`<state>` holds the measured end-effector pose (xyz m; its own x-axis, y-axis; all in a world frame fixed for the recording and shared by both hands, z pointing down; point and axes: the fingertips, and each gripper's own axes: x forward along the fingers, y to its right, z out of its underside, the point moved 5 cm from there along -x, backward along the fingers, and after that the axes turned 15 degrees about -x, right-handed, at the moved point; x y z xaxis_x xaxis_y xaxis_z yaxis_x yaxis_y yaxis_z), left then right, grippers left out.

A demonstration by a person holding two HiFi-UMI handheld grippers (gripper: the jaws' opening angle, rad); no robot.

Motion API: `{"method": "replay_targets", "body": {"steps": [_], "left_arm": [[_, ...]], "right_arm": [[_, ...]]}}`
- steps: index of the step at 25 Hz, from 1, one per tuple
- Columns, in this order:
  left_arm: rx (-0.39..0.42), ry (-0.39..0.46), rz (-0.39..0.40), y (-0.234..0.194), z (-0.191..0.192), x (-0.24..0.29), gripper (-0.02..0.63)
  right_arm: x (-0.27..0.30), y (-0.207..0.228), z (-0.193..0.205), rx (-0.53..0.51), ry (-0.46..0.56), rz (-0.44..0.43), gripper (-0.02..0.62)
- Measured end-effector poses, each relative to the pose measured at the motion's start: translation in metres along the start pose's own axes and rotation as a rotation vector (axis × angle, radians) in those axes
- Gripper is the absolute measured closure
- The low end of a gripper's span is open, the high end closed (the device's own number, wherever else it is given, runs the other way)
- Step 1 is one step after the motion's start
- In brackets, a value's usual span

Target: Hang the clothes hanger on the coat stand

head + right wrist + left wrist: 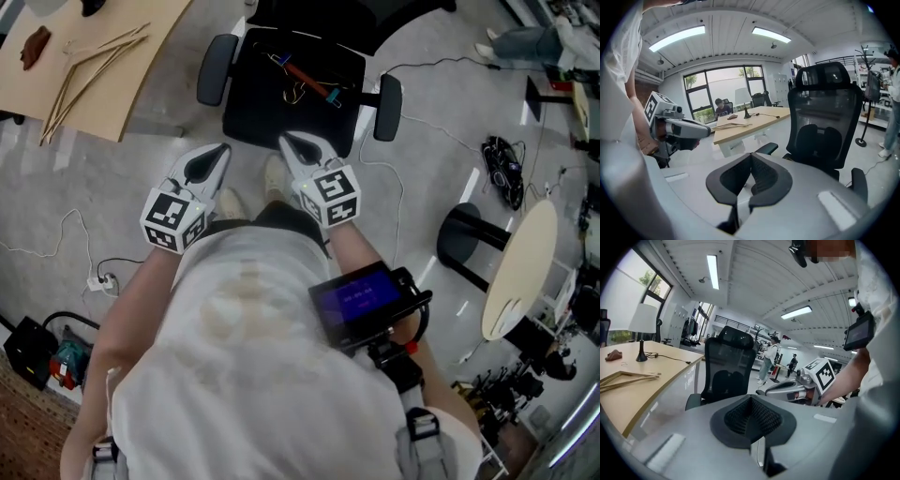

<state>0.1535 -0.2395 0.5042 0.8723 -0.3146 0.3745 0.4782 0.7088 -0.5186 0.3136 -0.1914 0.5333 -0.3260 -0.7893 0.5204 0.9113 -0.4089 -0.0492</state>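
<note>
Office floor: clothes hanger (305, 82) lying on chair seat (253, 108)

Near it hover the left gripper (221, 150) and right gripper (286, 141), jaws pressed together, empty. Unless the jaws spread first, they may push the hanger off the seat.

Looked steeply down from the head, close over the person (253, 366), onto the office chair (291, 89) at upper centre and the wooden desk (94, 75) at upper left of the frame. Rode just behind the left gripper (222, 150), faced forward along its jaws at the chair back near centre, with the desk at left and the right gripper (286, 141) at right. Rode likewise on the right gripper, faced the same chair at right, the desk at centre, the left gripper at left. Shared chair, desk and both grippers across all three.
</note>
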Motion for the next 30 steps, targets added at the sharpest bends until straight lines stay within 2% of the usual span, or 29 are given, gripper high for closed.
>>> {"method": "replay_targets", "body": {"steps": [5,11,13,17,21,30], "left_arm": [[0.015,-0.054,-0.024,0.001,-0.014,0.050,0.604],[-0.010,-0.140,-0.067,-0.006,-0.006,0.091,0.604],[-0.025,-0.167,-0.076,-0.007,0.000,0.105,0.604],[-0.052,-0.167,-0.088,-0.011,0.003,0.136,0.604],[-0.097,-0.184,-0.116,-0.019,0.009,0.162,0.604],[-0.159,-0.197,-0.166,-0.020,0.029,0.195,0.604]], "right_arm": [[0.024,0.057,0.036,0.029,-0.049,0.009,0.583],[0.061,0.105,0.112,-0.036,-0.234,0.018,0.583],[0.073,0.120,0.133,-0.042,-0.276,0.003,0.583],[0.096,0.151,0.167,-0.079,-0.348,-0.039,0.583],[0.125,0.179,0.211,-0.161,-0.455,-0.092,0.581],[0.184,0.238,0.290,-0.290,-0.714,-0.143,0.445]]}}
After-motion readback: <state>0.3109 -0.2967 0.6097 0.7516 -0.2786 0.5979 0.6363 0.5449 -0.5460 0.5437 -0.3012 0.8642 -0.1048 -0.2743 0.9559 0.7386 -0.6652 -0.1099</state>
